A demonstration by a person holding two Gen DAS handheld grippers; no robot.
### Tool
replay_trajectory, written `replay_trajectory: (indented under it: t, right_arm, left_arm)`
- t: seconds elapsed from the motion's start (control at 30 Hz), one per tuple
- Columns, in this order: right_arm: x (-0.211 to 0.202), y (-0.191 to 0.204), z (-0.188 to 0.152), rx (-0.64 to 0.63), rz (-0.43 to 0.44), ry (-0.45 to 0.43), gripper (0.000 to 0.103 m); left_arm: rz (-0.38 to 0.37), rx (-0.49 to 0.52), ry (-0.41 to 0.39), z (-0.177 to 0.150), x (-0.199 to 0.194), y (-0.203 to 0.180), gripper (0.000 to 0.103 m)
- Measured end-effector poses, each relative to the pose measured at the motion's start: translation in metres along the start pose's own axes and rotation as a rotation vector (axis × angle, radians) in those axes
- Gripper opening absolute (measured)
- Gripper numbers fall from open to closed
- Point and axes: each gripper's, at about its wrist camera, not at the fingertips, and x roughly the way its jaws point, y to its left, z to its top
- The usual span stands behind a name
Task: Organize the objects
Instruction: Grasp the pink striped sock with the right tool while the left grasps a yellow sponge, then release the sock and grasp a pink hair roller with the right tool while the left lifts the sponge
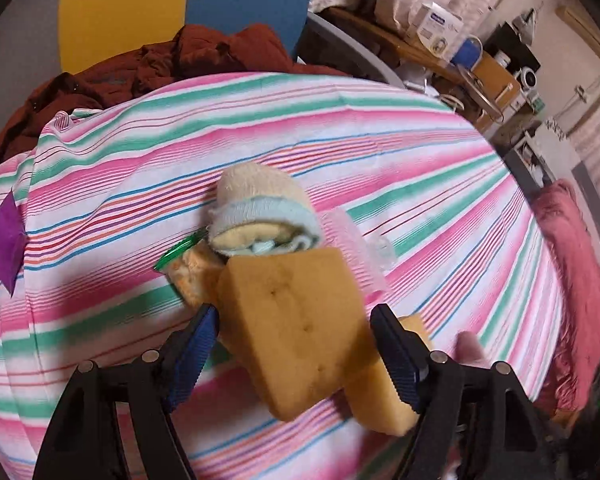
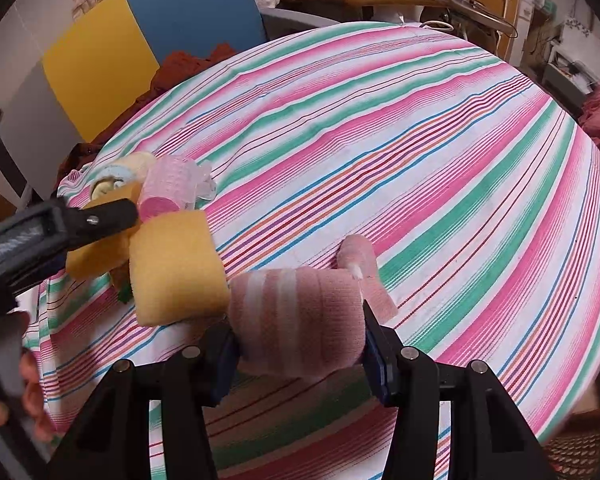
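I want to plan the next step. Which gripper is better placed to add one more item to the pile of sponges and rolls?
The right gripper: it is shut on the pink striped roll, right beside the pile. The left gripper is open around a sponge, gripping nothing.

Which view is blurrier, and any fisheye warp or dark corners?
Left wrist view: motion smear on the yellow sponge and striped cloth. Right wrist view: sharper, pink striped sock roll crisp. Both: stripes bow outward, corners vignetted black.
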Motion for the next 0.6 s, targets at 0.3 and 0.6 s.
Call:
replay_trajectory:
  t: [0.3, 0.6]
  right_arm:
    - [0.001, 0.004, 0.000, -0.013, -0.001, 0.003, 0.053]
    - [0.003, 0.009, -0.002, -0.036, -0.020, 0.009, 0.055]
  left_arm:
    - [-0.034, 0.024, -0.100, -0.040, -0.022, 0.036, 0.051]
    - [-0.063, -0.022, -0.140, -0.087, -0.054, 0.076, 0.050]
